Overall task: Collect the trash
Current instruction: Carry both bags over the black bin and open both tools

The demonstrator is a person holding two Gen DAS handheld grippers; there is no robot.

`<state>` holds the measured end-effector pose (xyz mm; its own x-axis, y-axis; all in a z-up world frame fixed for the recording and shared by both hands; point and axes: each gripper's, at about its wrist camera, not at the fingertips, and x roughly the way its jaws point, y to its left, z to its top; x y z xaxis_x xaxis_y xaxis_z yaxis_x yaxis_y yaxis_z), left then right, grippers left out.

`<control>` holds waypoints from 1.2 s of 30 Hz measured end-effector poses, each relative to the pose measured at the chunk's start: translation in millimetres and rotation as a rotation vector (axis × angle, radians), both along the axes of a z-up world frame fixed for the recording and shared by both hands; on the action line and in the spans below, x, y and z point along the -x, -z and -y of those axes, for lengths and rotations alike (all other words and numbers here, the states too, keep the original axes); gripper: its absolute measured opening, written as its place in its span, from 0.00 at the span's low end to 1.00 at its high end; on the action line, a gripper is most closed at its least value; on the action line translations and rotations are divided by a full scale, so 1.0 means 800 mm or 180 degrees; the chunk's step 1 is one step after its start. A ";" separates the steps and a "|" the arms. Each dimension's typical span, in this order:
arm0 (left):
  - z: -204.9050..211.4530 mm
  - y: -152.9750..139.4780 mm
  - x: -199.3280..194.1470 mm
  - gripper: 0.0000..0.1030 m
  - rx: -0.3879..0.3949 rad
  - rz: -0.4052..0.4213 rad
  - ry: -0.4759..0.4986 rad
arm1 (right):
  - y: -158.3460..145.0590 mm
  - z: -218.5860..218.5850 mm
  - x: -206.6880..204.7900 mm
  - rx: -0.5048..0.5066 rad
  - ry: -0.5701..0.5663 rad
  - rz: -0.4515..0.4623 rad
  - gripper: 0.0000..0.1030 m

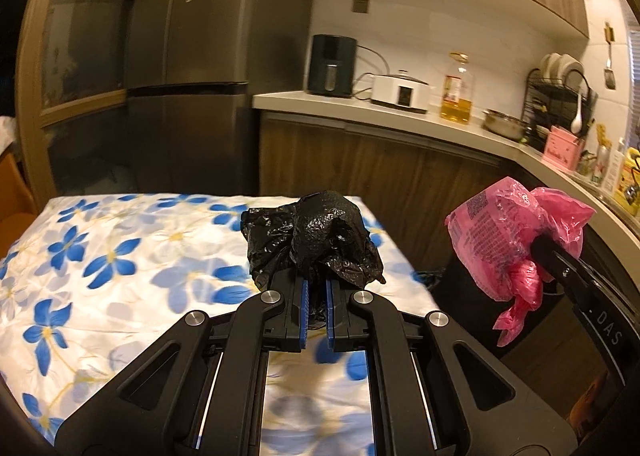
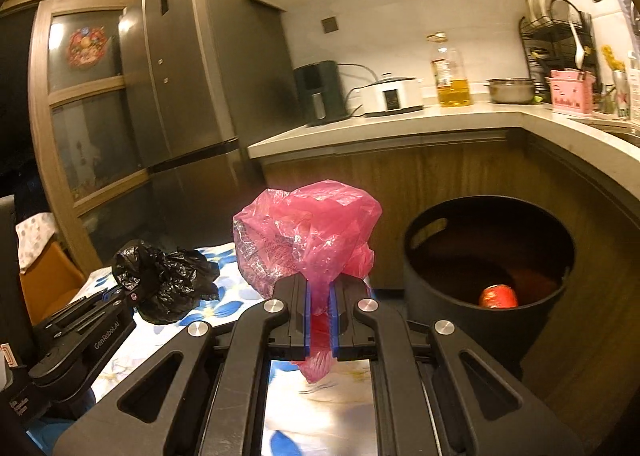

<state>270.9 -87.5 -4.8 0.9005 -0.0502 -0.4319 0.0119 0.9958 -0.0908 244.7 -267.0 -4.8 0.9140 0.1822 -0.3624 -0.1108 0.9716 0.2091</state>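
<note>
Black plastic bag (image 1: 316, 240), crumpled into a wad, is pinched between the blue pads of the left gripper (image 1: 316, 310); jaws nearly pressed together with only the film between them. The wad is held above the floral tablecloth (image 1: 100, 256), near that surface's far right corner. In the right wrist view the same bag (image 2: 160, 280) hangs off the left gripper (image 2: 120, 292) at lower left.

Pink plastic bag (image 2: 308, 244), printed with small text on one side, is pinched in the right gripper (image 2: 319, 316); jaws close together on a twist of the film, and a tail of pink hangs down below the pads. In the left wrist view this bag (image 1: 516, 240) sits to the right of the black one, apart from it, on the tip of the right gripper (image 1: 548, 252).

Black round bin (image 2: 492, 264) stands on the floor to the right of the pink bag, against the wooden cabinet front. A red can (image 2: 498, 296) lies in its bottom.

Behind: kitchen worktop (image 2: 400, 123) carrying a black air fryer (image 2: 320, 91), a white cooker (image 2: 394, 93), an oil bottle (image 2: 450, 75), a steel bowl (image 2: 510, 89) and a pink box (image 2: 570, 93). Grey refrigerator (image 2: 192, 63) at left.
</note>
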 end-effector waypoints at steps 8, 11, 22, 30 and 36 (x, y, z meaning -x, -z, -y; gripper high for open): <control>0.060 -0.007 -0.013 0.05 -0.0047 0.0061 0.0272 | -0.008 0.059 0.004 -0.0015 0.0311 0.0075 0.07; 0.085 -0.012 -0.019 0.05 -0.0052 0.0102 0.0393 | -0.010 0.080 0.005 0.0006 0.0443 0.0103 0.08; 0.186 -0.022 -0.051 0.05 0.0001 0.0283 0.0979 | -0.012 0.144 -0.012 0.0026 0.0800 0.0140 0.08; 0.227 -0.014 -0.084 0.06 0.0055 0.0204 0.1236 | -0.012 0.166 -0.034 0.0012 0.0872 0.0115 0.09; 0.233 -0.003 -0.096 0.07 0.0069 0.0140 0.1360 | -0.009 0.176 -0.043 0.0004 0.0913 0.0101 0.26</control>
<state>347.7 -274.2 -2.2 0.8144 -0.4312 -0.3884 0.4271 0.8984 -0.1021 279.3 -408.2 2.2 0.9390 -0.0856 -0.3330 0.1620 0.9645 0.2087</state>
